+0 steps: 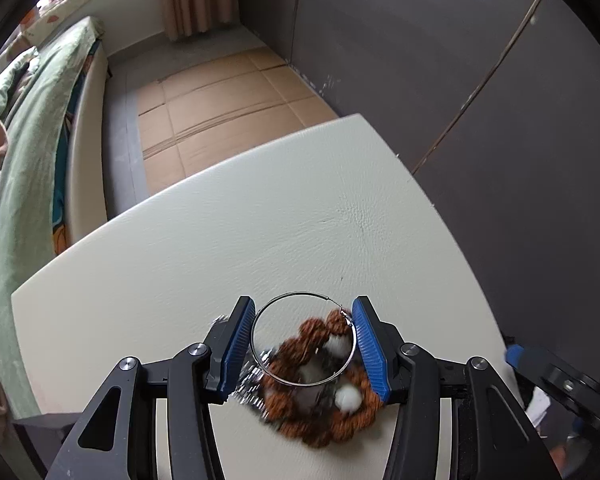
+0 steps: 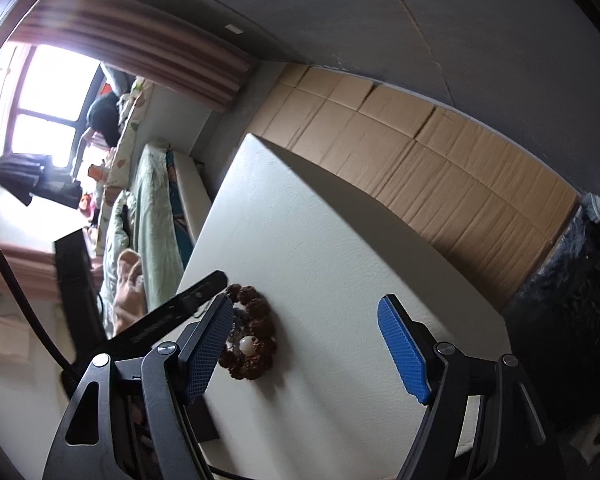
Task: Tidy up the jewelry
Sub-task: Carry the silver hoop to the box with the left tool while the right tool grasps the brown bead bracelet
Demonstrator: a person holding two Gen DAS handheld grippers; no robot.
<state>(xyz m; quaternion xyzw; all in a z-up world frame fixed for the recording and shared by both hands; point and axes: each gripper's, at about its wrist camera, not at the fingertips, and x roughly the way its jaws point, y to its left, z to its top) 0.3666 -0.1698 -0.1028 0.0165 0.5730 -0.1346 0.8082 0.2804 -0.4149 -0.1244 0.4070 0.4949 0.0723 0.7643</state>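
Judging by the near table [image 1: 260, 220], sorting is barely begun: a wire hoop [image 1: 302, 338] is pinched in the left gripper [image 1: 302, 344] above the brown bead bracelet [image 1: 324, 380], while the right gripper [image 2: 304, 348] is held open and empty to the right

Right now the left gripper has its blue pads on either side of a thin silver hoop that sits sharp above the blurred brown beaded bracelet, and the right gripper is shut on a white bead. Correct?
Not quite. The right gripper is open and empty, as the right wrist view shows; the rest stands.
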